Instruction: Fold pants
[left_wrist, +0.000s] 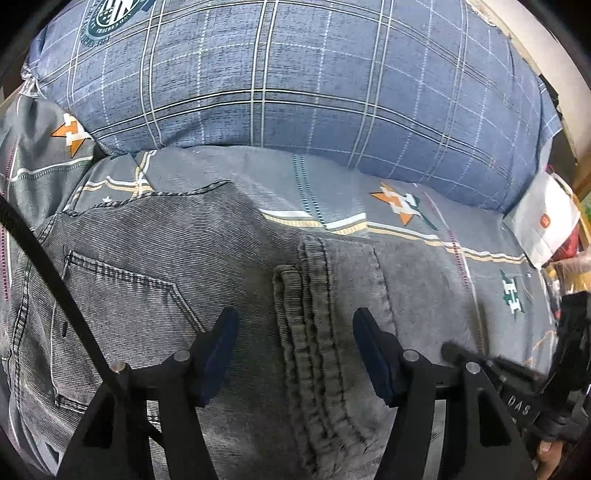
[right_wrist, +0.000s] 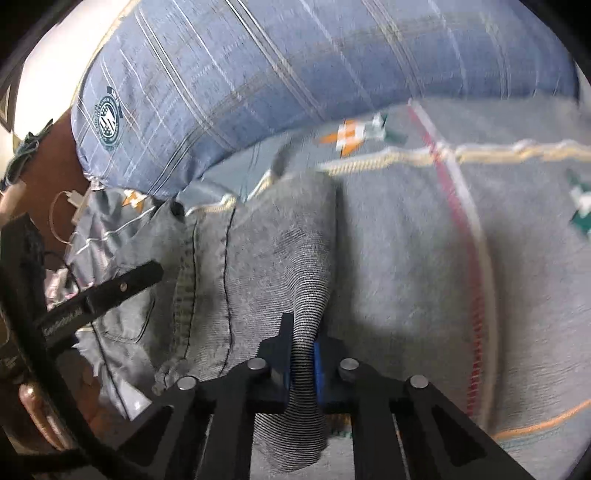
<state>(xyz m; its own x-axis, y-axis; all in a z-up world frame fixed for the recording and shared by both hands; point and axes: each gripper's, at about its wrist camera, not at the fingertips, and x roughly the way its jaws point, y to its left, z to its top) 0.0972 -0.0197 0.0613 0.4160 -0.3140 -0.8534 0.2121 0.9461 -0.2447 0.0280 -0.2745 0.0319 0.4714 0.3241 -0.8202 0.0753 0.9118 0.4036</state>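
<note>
A pair of grey, finely ribbed denim pants lies spread on a bed covered by a grey-blue sheet printed with cream bands and orange-and-teal star motifs. Behind the pants, against the far side of the bed, rests a big blue plaid pillow with a round teal crest near 1 corner.

In the left wrist view, the left gripper hangs above the pants with its jaws standing apart and nothing pinched between them. Its 2 blue-padded fingers straddle a thick stitched seam that runs down the cloth below, without touching it. A back pocket outlined in dark thread shows to the left of that seam. At the right edge of the bed lies a white paper bag with a small orange mark.

In the right wrist view, the right gripper is clamped on a raised fold at the edge of the pants, the striped cloth squeezed between its dark finger and its blue pad and trailing down past the jaws. The rest of the garment stretches up and to the left from the pinch. The black body of the other gripper shows at the left edge of this view, over the pants. This view is blurred toward the top and right.
</note>
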